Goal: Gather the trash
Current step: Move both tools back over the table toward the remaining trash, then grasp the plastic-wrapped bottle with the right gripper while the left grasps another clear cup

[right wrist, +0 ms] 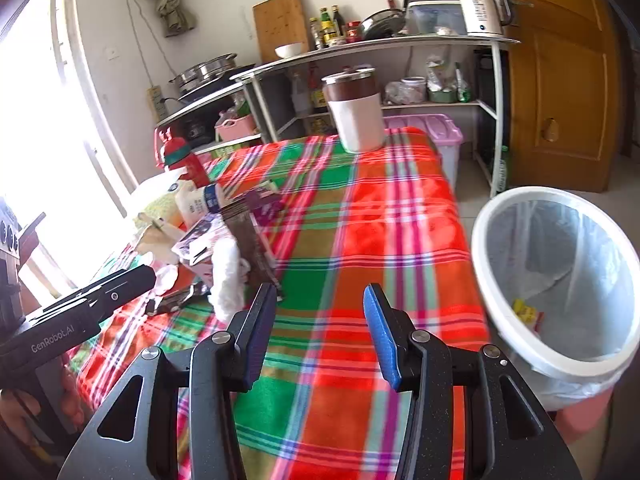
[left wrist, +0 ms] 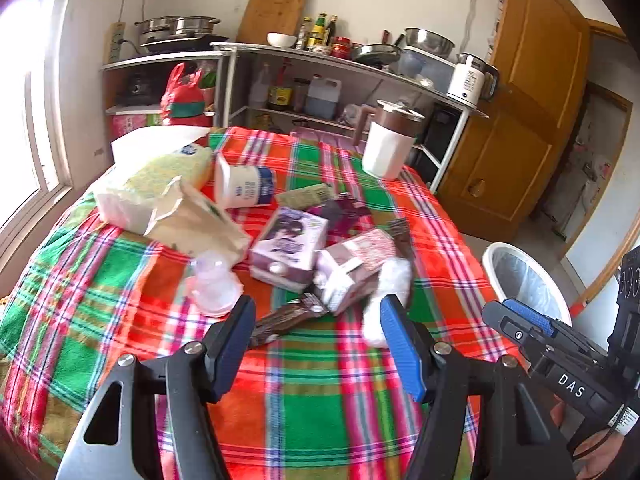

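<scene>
Both claws hang over a table covered in a bright plaid cloth (right wrist: 360, 216). Left claw (left wrist: 318, 312): its two blue-padded fingers stand apart with nothing between them, only cloth showing in the gap. Right claw (right wrist: 320, 300): fingers also parted and empty, a little narrower than the left.

Trash lies in a heap just ahead of the left claw. Nearest its left finger is a clear plastic cup (left wrist: 214, 284). Between the fingertips and just beyond lies a brown wrapper (left wrist: 280, 320). By the right finger sits a wad of white tissue (left wrist: 384, 292). Behind these are two purple cartons (left wrist: 288, 248), one tipped on its side, then a white tub (left wrist: 240, 186) lying over, and to the far left a torn paper bag (left wrist: 168, 204).

From the right claw, that same heap sits ahead and to the left, with the tissue just beside its left finger. To the right of this claw, off the table edge, stands a white bin (right wrist: 556, 280) lined with a clear bag, a yellow scrap (right wrist: 524, 310) at its bottom.

Far ahead on the cloth stands a white and brown jug (right wrist: 356, 112). Shelves (right wrist: 400, 44) with pots and bottles line the wall behind.
</scene>
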The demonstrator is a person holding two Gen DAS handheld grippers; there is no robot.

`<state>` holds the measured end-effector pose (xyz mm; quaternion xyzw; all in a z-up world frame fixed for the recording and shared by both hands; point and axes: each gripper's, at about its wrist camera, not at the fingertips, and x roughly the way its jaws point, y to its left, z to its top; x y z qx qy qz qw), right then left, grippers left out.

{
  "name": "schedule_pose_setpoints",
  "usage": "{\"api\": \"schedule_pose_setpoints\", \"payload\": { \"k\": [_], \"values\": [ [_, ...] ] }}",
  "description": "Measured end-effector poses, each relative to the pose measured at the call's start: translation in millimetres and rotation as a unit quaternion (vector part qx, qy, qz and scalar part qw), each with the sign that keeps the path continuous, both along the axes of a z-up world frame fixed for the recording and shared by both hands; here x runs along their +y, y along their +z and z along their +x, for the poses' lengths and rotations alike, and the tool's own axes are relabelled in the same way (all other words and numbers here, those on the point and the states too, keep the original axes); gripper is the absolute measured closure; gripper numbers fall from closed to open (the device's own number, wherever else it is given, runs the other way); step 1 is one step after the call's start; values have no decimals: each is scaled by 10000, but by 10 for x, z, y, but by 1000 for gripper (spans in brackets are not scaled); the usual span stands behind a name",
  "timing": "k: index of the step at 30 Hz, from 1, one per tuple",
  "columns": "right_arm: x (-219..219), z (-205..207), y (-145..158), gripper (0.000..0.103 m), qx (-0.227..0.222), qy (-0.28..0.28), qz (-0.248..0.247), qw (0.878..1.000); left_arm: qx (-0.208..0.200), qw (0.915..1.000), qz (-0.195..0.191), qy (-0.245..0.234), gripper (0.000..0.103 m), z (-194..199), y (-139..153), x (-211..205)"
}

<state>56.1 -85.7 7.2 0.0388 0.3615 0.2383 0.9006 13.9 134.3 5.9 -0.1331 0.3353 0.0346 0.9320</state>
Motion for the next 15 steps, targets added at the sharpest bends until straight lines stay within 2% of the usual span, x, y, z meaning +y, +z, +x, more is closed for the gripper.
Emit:
{"api": "schedule_pose_setpoints", "payload": {
  "k": [7,15],
  "values": [
    [408,21,-109,52,102,553,-18,9984,81,9995,-53,293,36,-97,-113,302],
    [701,119,-235,52,210,705,-172,9971,224,9983,-128,518,36,-99,-267,597]
  ]
}}
